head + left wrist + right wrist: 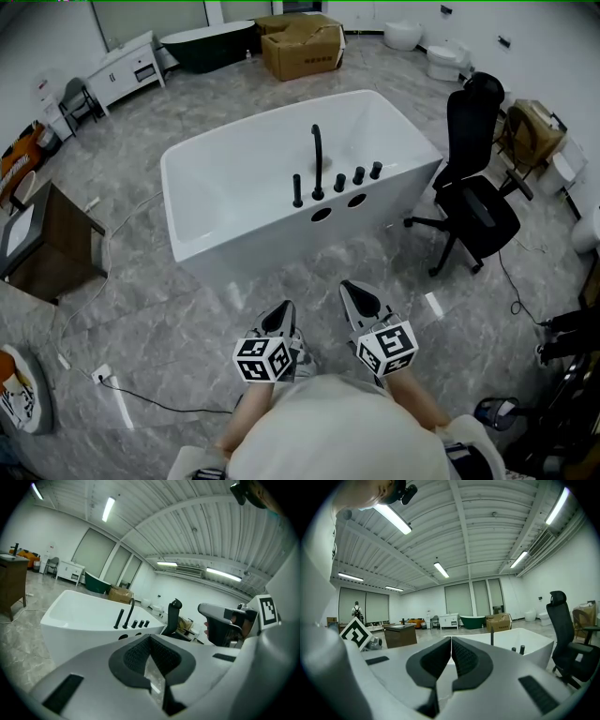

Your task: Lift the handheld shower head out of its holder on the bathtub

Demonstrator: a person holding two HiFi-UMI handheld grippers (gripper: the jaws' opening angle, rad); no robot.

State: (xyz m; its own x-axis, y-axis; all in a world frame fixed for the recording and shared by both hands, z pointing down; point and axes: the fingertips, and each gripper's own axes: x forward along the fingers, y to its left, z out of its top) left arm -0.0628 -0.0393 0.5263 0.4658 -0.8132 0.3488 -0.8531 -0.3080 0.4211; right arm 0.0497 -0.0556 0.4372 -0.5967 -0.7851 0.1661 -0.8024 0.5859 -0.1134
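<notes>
A white bathtub [234, 187] stands in the middle of the head view. On its near rim is a row of black fittings: the slim upright handheld shower head [297, 190] in its holder at the left, a tall curved spout [317, 159], then three knobs. In the left gripper view the shower head [119, 618] stands left of the spout [130, 612]. My left gripper [284, 307] and right gripper [354, 289] are side by side over the floor, short of the tub, both shut and empty. Both point at the tub, the left gripper [150, 637] and the right gripper [451, 638].
A black office chair [473, 187] stands right of the tub. At left is a wooden desk [47, 244], and a cable [141, 398] trails on the floor. Behind the tub are a cardboard box [302, 47], a dark tub [206, 45] and a white cabinet [127, 67].
</notes>
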